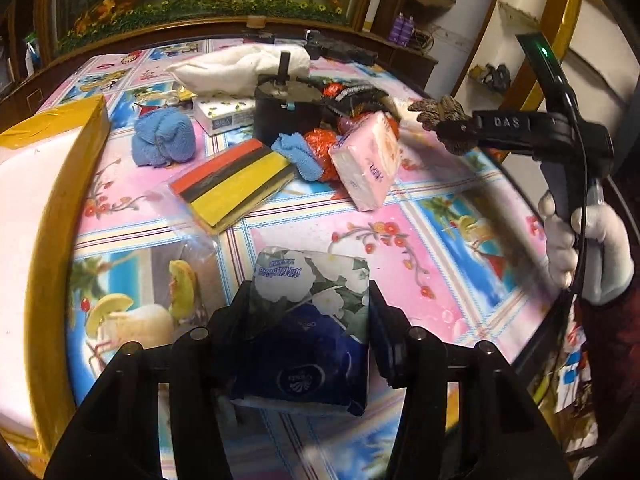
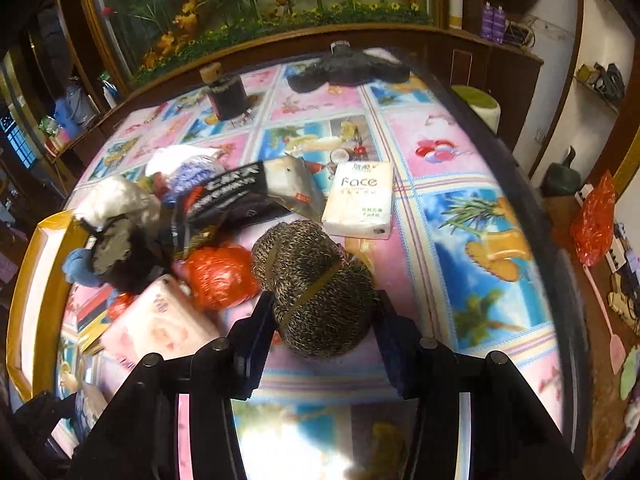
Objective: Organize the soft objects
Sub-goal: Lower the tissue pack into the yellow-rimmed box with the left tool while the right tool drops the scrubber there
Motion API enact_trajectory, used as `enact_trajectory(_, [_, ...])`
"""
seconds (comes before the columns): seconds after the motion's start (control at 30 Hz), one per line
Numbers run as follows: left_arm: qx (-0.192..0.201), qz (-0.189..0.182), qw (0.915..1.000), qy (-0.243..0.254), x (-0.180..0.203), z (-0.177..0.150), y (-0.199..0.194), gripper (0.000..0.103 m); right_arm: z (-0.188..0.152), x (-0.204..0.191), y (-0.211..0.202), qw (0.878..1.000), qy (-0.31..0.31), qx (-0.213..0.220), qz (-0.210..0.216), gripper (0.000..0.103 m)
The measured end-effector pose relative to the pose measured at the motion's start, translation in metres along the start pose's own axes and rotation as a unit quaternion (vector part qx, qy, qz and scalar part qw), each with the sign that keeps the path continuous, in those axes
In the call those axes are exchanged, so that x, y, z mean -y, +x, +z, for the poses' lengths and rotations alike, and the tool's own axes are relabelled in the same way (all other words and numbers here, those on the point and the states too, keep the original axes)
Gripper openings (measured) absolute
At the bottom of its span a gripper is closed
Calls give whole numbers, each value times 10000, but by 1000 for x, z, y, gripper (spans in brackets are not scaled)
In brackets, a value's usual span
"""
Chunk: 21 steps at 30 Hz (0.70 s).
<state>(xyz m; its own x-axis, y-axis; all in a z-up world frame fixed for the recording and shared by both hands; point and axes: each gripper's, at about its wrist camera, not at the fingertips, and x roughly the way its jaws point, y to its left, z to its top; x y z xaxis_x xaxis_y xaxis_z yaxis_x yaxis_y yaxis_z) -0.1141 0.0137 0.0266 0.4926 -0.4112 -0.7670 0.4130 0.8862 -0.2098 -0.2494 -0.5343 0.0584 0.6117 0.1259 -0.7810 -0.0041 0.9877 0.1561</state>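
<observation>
My left gripper is shut on a blue and white floral tissue pack, held just above the tablecloth. My right gripper is shut on a brown speckled knitted bundle tied with a band; it also shows in the left wrist view, held above the table at the right. A pink tissue pack, blue towel rolls, an orange bag and a white "Face" tissue pack lie on the table.
A yellow-edged white box stands at the left. A black cylinder, a white pillow, a striped packet and dark wrappers crowd the middle. A black jar and a dark cloth sit at the far edge.
</observation>
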Motion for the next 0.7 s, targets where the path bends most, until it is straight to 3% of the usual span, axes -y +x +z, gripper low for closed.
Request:
enact_trajectory(0.17, [476, -188, 9984, -241, -12, -2, -52, 51, -15, -14, -56, 9992, -151, 304, 223, 47])
enact_trajectory(0.3, [1011, -215, 9930, -565, -39, 8, -108, 51, -20, -41, -98, 9959, -382, 503, 650, 47])
enact_trajectory(0.5, [1535, 270, 9832, -948, -101, 38, -175, 51, -12, -97, -139, 9823, -706, 578, 1634, 48])
enact_trajectory(0.6, [1566, 690, 9796, -1051, -132, 60, -186, 51, 2, -132, -145, 9719, -798, 408, 2177, 48])
enact_trajectory(0.7, [1463, 870, 9777, -1231, -165, 80, -180, 51, 24, -165, -139, 9596, -779, 112, 2700, 48])
